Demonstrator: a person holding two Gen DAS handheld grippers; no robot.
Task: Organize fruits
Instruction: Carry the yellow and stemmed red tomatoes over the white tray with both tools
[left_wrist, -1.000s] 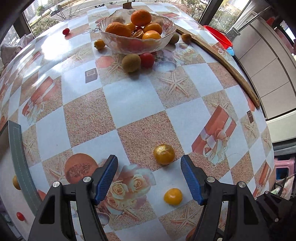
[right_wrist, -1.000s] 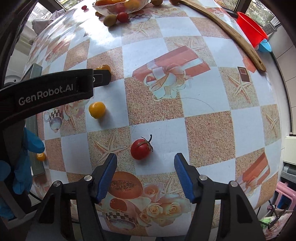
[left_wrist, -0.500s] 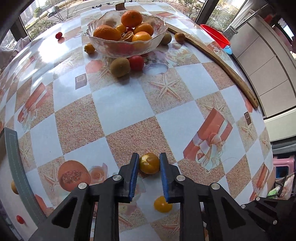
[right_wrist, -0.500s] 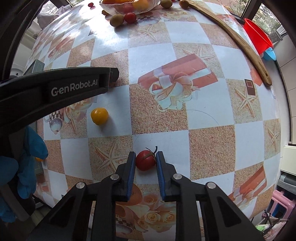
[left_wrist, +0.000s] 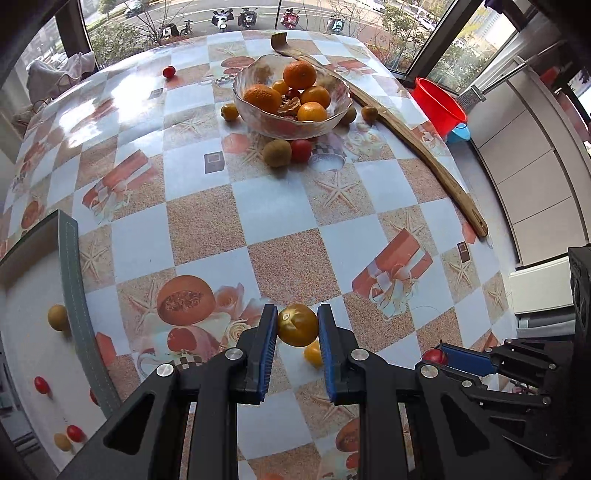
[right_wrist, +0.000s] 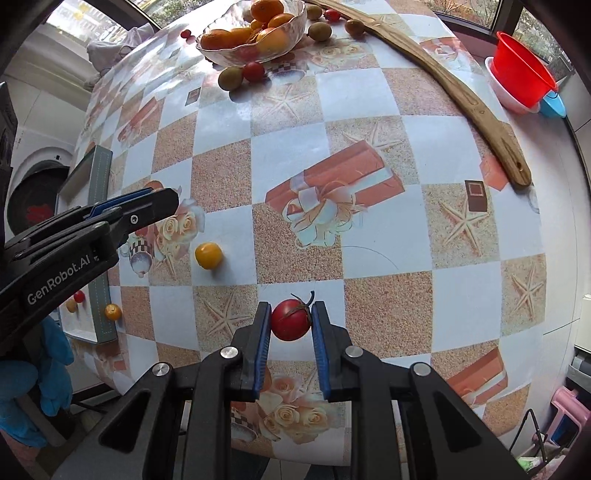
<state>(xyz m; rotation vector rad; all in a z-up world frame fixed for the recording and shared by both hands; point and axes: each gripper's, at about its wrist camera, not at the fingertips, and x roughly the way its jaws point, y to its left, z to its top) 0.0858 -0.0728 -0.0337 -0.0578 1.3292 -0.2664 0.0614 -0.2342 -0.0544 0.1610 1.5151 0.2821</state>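
1. While both grippers pointed steeply down at the table (left_wrist: 280, 229), each was seen clamped on one fruit. The left gripper (left_wrist: 297, 326) was clenched on a dark yellow tomato (left_wrist: 297, 325), gripped across its widest part between the blue pads (left_wrist: 269, 343).
2. The right gripper (right_wrist: 291, 321) was clenched on a red tomato (right_wrist: 290, 319), likewise taken at its middle, with the dry stem (right_wrist: 306, 299) left free above the pads.
3. Both held fruits were judged to be light, smooth-skinned and soft. A slack grip would be expected to let them slip, and a hard one to split the skin. The hold across the middle was judged sound.
4. Just beyond the left gripper, a small yellow tomato (right_wrist: 208, 255) was seen lying loose on the patterned cloth, untouched.
5. At the left table edge, a grey-rimmed tray (left_wrist: 72, 280) was seen with several small red and yellow fruits already in it. It was judged the likely place for the two held tomatoes, though this could not be confirmed.
6. Farther off, a green-brown fruit (left_wrist: 277, 152) and a red tomato by the bowl (left_wrist: 301, 150) were seen touching each other, just in front of the glass bowl (left_wrist: 258, 122).
7. The glass bowl was seen filled with oranges (left_wrist: 300, 75). More small fruits lay round its base, and a long wooden stick (left_wrist: 417, 147) lay beside it.
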